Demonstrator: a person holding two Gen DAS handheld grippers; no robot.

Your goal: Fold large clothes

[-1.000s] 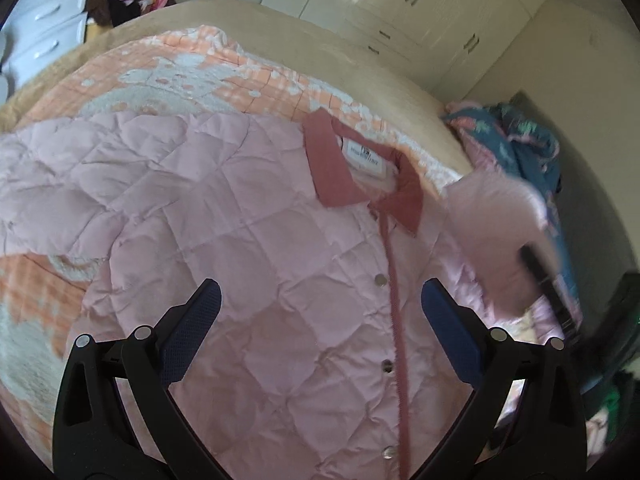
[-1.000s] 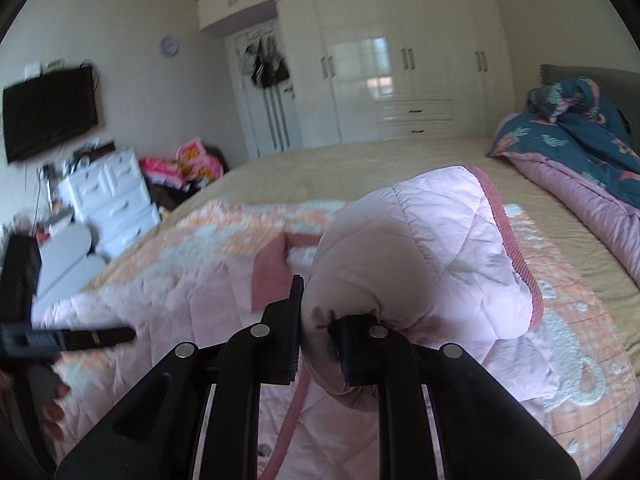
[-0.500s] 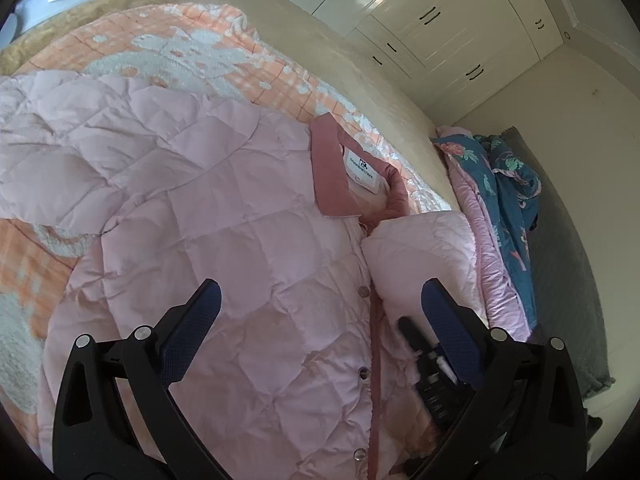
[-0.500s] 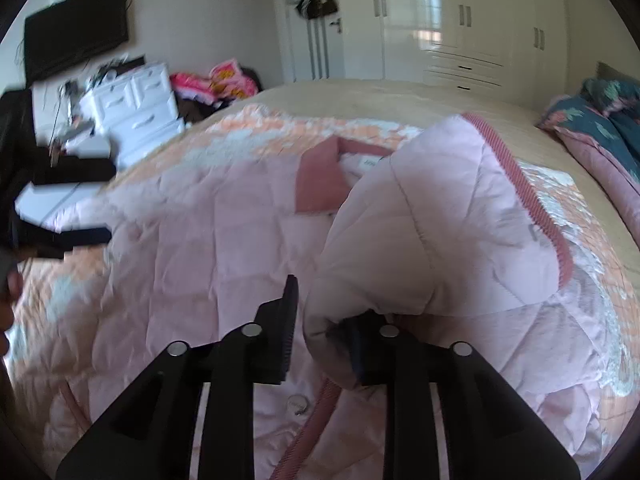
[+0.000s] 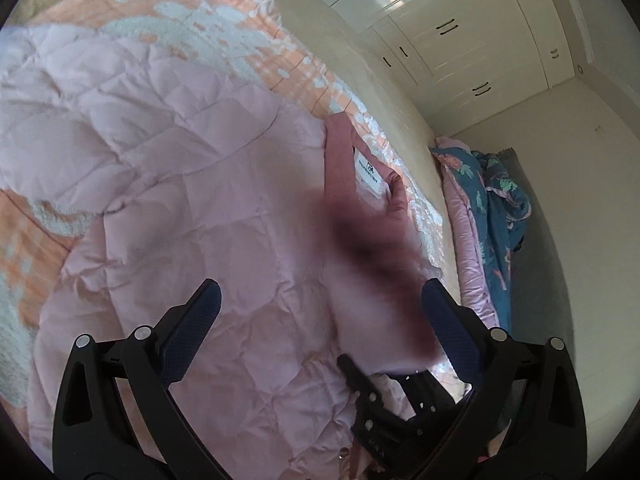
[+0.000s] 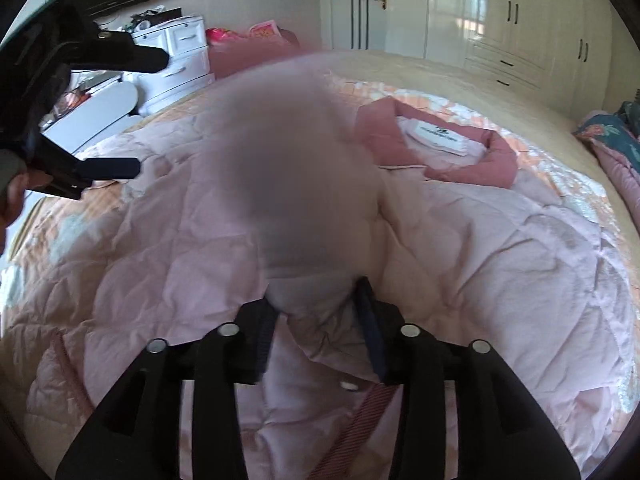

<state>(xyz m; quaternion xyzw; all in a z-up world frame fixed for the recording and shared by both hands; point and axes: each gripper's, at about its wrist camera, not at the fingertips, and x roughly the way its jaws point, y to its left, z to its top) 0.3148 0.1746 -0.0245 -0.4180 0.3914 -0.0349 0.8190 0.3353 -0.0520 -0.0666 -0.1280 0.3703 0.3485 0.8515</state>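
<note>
A pale pink quilted jacket (image 5: 200, 200) lies spread on the bed, front up, its dusty-rose collar (image 6: 472, 160) and white label showing. One sleeve (image 6: 296, 200), blurred by motion, is folded across the jacket's front. Its end sits between the fingers of my right gripper (image 6: 318, 336), whose jaws are opening and no longer pinch it. In the left wrist view the same sleeve (image 5: 372, 264) is a dark blur over the collar, with the right gripper (image 5: 376, 384) low beneath it. My left gripper (image 5: 320, 320) hovers open above the jacket's chest, holding nothing; it also appears as the left gripper (image 6: 132, 112) at the far left.
An orange and white blanket (image 5: 240, 40) covers the bed under the jacket. A teal floral duvet (image 5: 496, 208) is heaped along the bed's right side. White wardrobes (image 6: 500, 20) line the far wall. White drawers (image 6: 180, 60) stand left of the bed. A hand (image 6: 12, 196) holds the left gripper.
My right gripper came down over the jacket's front with the sleeve and its jaws have spread apart. The sleeve now lies across the chest. The left gripper drifted and rolled, staying open.
</note>
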